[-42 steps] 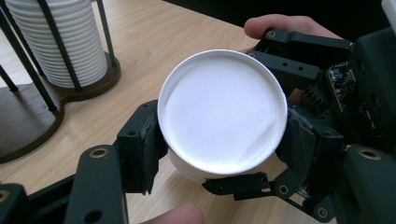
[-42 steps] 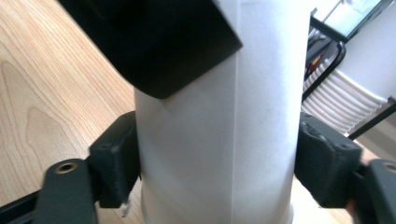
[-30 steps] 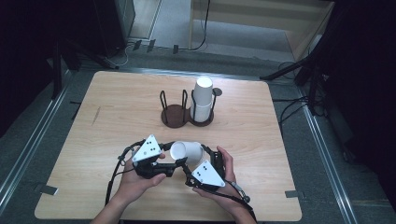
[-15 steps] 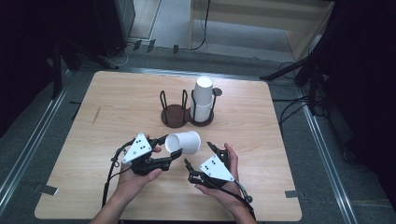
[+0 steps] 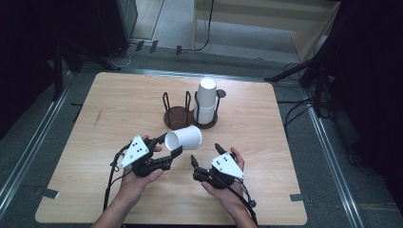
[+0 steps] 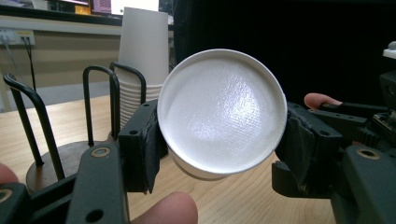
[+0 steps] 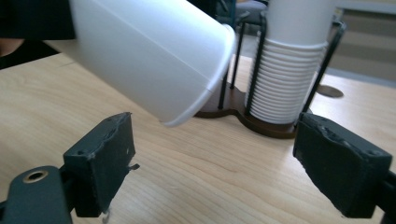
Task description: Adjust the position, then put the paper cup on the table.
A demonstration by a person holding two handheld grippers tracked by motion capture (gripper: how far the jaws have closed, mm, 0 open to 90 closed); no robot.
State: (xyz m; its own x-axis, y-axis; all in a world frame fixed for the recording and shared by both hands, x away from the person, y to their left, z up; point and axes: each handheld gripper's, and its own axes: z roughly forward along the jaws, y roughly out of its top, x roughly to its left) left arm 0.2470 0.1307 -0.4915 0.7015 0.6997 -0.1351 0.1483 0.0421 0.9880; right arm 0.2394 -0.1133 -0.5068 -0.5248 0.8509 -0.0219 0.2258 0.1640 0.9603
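While gripped sideways by left gripper point(image 5: 167, 151), paper cup point(image 5: 184, 138), right gripper point(image 5: 204, 159) nearby, jaws apart

A holder point(image 5: 179, 117) stood on the table point(image 5: 109, 109), past the middle from me, with a stack of cups point(image 5: 206, 100) in its right half. A cup point(image 5: 184, 138) lay on its side between my left gripper's point(image 5: 167, 151) jaws, before the holder and above the table. My right gripper point(image 5: 205, 158) was just right of it, apart.
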